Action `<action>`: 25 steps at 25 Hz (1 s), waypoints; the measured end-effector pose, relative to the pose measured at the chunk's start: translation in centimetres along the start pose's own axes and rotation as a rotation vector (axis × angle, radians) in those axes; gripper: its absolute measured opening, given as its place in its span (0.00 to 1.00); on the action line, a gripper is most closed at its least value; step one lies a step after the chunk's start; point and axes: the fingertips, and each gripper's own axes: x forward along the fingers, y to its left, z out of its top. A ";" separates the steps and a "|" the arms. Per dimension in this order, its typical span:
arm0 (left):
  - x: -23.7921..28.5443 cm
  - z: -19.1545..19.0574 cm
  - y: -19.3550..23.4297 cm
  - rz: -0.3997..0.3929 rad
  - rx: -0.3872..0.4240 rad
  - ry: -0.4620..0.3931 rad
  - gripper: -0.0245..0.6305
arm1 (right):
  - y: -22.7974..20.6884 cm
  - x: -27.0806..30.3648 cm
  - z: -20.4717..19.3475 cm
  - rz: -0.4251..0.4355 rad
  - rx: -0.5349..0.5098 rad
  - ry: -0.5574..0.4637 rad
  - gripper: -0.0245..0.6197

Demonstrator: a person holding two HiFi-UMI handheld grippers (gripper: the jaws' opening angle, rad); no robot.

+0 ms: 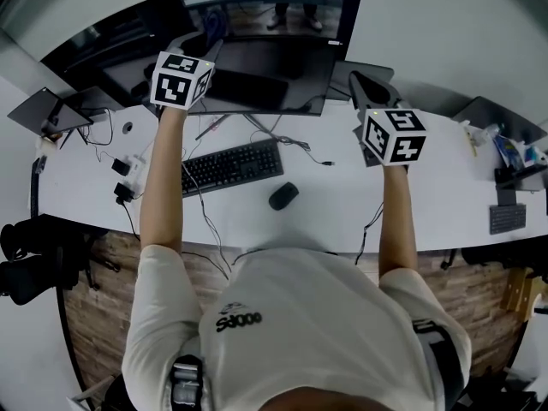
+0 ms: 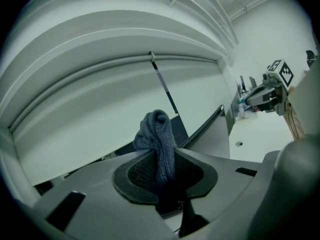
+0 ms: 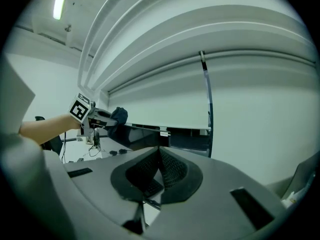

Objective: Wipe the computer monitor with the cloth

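- Left gripper [image 2: 164, 155]: jaws pinched fast on a grey-blue cloth [image 2: 158, 134], a bunched wad standing proud of the tips.
- Right gripper [image 3: 159, 151]: jaws closed tip to tip with nothing between them, held by the monitor's right edge.
- Monitor [image 1: 261, 71]: stood at the back of the desk [image 1: 342, 204] between the two grippers, long axis running left to right.
- Governing relation: the cloth sat at the screen's upper left corner (contact not certain). The panel stretched rightward and downward from it, so the left gripper was nearer the work. A wipe would probably travel along the long axis toward the right gripper.
- Condition of monitor: dark, glossy and unlit, reflecting the room; no smears discernible.
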 end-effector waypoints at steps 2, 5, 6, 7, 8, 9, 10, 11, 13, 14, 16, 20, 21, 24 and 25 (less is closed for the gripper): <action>0.5 0.7 -1.2 -0.001 0.000 -0.005 0.19 | -0.9 -0.1 -0.1 0.010 -0.003 -0.004 0.05; 1.2 1.9 -3.1 -0.006 0.006 -0.009 0.19 | -1.8 -0.7 -0.1 0.042 -0.009 -0.019 0.05; 1.4 2.3 -3.7 -0.005 0.005 -0.010 0.19 | -2.0 -0.9 -0.2 0.056 -0.011 -0.020 0.05; 1.7 2.8 -4.4 -0.003 0.002 -0.012 0.19 | -2.3 -1.2 -0.3 0.068 -0.014 -0.019 0.05; 1.9 3.2 -5.0 -0.003 -0.001 -0.015 0.19 | -2.5 -1.5 -0.5 0.079 -0.017 -0.014 0.05; 2.1 3.6 -5.7 -0.003 -0.003 -0.019 0.19 | -2.9 -1.7 -0.7 0.088 -0.020 -0.008 0.05; 2.4 4.1 -6.3 -0.005 -0.005 -0.023 0.19 | -3.3 -2.0 -1.0 0.096 -0.023 -0.001 0.05; 2.7 4.5 -7.0 -0.008 -0.008 -0.028 0.19 | -3.7 -2.2 -1.3 0.101 -0.026 0.006 0.05; 3.3 5.4 -8.5 -0.021 -0.017 -0.041 0.19 | -4.7 -2.8 -1.8 0.108 -0.030 0.017 0.05; 3.6 5.9 -9.2 -0.030 -0.024 -0.049 0.19 | -5.2 -3.1 -1.9 0.110 -0.031 0.021 0.05; 4.1 6.8 -10.4 -0.048 -0.040 -0.065 0.19 | -6.0 -3.6 -2.2 0.112 -0.032 0.026 0.05; 5.3 8.5 -12.9 -0.081 -0.076 -0.098 0.19 | -7.9 -4.4 -2.7 0.096 -0.012 0.017 0.05; 5.6 9.0 -13.6 -0.093 -0.085 -0.106 0.19 | -8.4 -4.6 -2.7 0.091 -0.007 0.013 0.05; 6.5 10.5 -15.5 -0.125 -0.111 -0.135 0.19 | -9.5 -4.9 -2.6 0.081 0.001 0.003 0.05; 6.7 11.0 -16.1 -0.129 -0.127 -0.149 0.19 | -9.8 -5.0 -2.6 0.078 0.003 0.001 0.05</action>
